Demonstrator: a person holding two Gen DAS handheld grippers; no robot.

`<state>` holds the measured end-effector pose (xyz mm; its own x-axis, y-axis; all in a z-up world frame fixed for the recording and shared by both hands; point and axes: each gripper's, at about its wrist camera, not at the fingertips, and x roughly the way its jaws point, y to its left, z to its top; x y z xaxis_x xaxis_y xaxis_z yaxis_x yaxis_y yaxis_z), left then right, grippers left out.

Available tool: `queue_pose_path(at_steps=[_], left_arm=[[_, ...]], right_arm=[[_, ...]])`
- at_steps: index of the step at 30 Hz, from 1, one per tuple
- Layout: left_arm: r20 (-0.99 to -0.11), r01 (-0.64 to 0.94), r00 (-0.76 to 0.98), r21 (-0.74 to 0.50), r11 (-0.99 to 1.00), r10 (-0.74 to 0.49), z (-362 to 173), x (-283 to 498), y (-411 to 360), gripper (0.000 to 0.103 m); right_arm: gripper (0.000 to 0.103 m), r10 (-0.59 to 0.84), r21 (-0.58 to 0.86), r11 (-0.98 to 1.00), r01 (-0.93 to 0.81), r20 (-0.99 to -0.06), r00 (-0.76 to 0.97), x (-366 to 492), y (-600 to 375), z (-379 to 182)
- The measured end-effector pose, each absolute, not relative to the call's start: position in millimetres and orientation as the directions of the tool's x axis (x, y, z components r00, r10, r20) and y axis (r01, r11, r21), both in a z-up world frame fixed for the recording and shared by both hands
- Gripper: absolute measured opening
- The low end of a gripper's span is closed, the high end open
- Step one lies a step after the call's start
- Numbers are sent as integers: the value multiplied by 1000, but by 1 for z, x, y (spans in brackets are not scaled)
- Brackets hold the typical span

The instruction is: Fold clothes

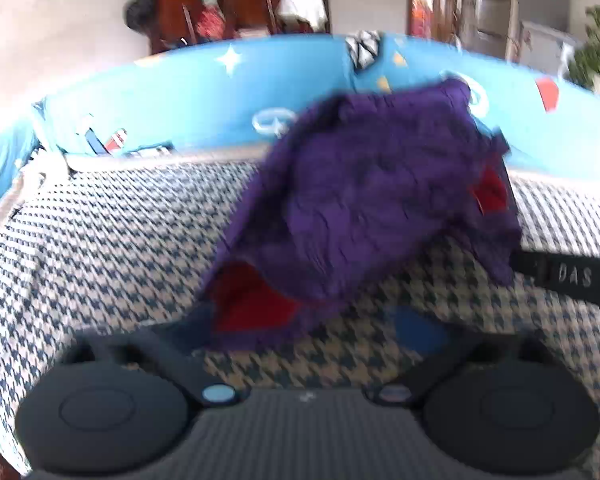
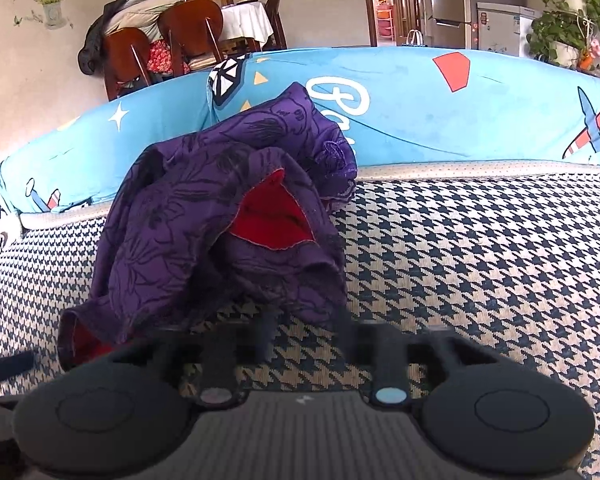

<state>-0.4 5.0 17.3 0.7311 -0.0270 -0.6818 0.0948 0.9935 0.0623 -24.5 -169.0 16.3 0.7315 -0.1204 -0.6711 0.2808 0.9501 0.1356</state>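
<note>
A purple patterned garment [image 2: 204, 216] with a red lining lies crumpled in a heap on the houndstooth seat cover [image 2: 480, 264], against the blue backrest. My right gripper [image 2: 308, 332] points at its near hem, fingers blurred and partly apart, with only seat cover showing between them. In the left wrist view the garment [image 1: 364, 200] is blurred and fills the middle. My left gripper [image 1: 296, 336] stands wide open below it, the red-lined corner overlapping its left finger [image 1: 168, 344]. The right gripper's black body [image 1: 560, 276] reaches in from the right edge.
The blue printed backrest [image 2: 440, 120] runs across behind the seat. Beyond it stand wooden chairs [image 2: 188, 36] piled with coats, a fridge [image 2: 448, 0] and a potted plant [image 2: 568, 20]. Bare houndstooth seat stretches right of the garment.
</note>
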Motion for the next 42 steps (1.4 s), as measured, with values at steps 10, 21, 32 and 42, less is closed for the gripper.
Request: queue_pose_path(at_steps=[10, 21, 32, 42], left_arm=[[-671, 82, 741, 39, 996, -35, 26, 12, 17, 103], [-710, 105, 694, -66, 992, -120, 35, 45, 29, 28], [-684, 73, 727, 6, 997, -49, 35, 66, 22, 103], [-709, 38, 705, 79, 996, 30, 25, 76, 27, 103]], right_arm=[[67, -65, 177, 959, 220, -620, 782, -25, -168, 27], [12, -69, 270, 923, 274, -584, 809, 2, -189, 33], [76, -129, 264, 921, 288, -491, 862, 25, -191, 47], [87, -40, 267, 937, 226, -560, 828, 61, -184, 15]])
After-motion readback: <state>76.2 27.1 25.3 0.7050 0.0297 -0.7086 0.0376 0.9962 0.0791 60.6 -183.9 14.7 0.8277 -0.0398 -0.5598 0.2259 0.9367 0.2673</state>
